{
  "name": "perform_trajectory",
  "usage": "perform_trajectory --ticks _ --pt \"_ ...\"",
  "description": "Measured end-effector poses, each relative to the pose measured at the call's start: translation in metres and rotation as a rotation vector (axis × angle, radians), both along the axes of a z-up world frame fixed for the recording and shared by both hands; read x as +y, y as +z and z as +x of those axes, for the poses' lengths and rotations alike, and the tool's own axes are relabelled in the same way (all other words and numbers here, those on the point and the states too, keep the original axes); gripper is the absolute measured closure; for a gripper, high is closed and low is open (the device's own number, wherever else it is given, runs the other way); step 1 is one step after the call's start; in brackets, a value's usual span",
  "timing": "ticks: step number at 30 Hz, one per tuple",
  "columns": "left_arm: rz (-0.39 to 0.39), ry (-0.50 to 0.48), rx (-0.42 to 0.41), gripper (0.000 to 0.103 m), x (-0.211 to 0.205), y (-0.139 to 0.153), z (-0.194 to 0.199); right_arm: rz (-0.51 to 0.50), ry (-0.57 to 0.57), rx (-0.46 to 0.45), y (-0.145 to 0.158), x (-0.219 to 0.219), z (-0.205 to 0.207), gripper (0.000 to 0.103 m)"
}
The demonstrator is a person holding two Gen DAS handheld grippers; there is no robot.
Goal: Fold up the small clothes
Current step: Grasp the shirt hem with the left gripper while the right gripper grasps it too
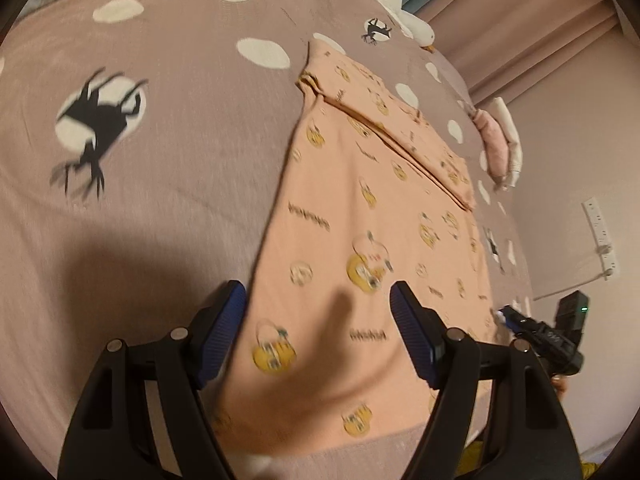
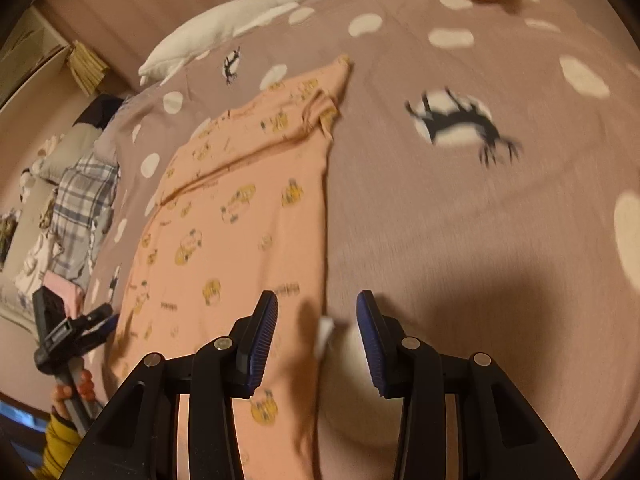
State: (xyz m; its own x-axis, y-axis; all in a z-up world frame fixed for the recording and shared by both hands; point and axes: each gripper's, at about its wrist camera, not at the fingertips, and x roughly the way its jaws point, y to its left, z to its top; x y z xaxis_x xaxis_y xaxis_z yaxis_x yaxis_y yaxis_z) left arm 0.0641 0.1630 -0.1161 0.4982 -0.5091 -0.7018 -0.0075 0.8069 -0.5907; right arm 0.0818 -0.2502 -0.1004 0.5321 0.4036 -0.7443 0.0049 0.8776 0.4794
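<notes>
A peach garment point(image 1: 360, 208) with yellow prints lies flat on the mauve spotted bedspread point(image 1: 180, 160), one sleeve point(image 1: 384, 128) folded across its far part. My left gripper point(image 1: 318, 286) hovers open over the near left edge: one finger is above the bedspread, the other above the cloth. In the right wrist view the garment point(image 2: 240, 216) lies left of centre. My right gripper point(image 2: 318, 296) stands open above its right edge, where a small white tag point(image 2: 326, 332) shows. Neither gripper has anything between its pads. Each gripper also appears in the other's view, the right gripper point(image 1: 506, 314) and the left gripper point(image 2: 108, 316).
A white goose plush point(image 2: 240, 20) lies at the far end of the bed. Folded pink and white clothes point(image 1: 500, 140) sit near the bed's right edge. A plaid cloth pile point(image 2: 80, 200) lies beyond the left edge. A power strip point(image 1: 600, 236) hangs on the wall.
</notes>
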Motion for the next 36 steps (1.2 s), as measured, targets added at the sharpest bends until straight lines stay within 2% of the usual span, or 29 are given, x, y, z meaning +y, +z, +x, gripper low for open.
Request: perform_trajectory --ticks 5,10,16,23,29,36 --pt "-0.086 -0.018 0.007 0.028 0.000 -0.004 -0.017 0.073 0.042 0.032 -0.012 0.004 -0.017 0.062" --pt "-0.138 -0.050 0.009 0.028 0.001 -0.006 -0.025 0.159 0.093 0.053 -0.017 0.011 -0.022 0.062" --pt "-0.206 -0.049 0.029 0.028 0.001 -0.011 -0.002 0.231 0.079 0.052 -0.026 0.012 -0.010 0.062" --pt "-0.243 -0.070 0.042 0.030 -0.006 -0.011 0.017 0.358 0.054 0.073 -0.035 0.005 0.009 0.062" --pt "-0.258 -0.093 0.054 0.036 -0.004 -0.013 -0.004 0.417 0.117 0.119 -0.038 0.003 -0.004 0.062" --pt "-0.319 -0.070 0.058 0.036 -0.003 -0.018 -0.038 0.476 0.147 0.152 -0.046 0.007 -0.034 0.062"
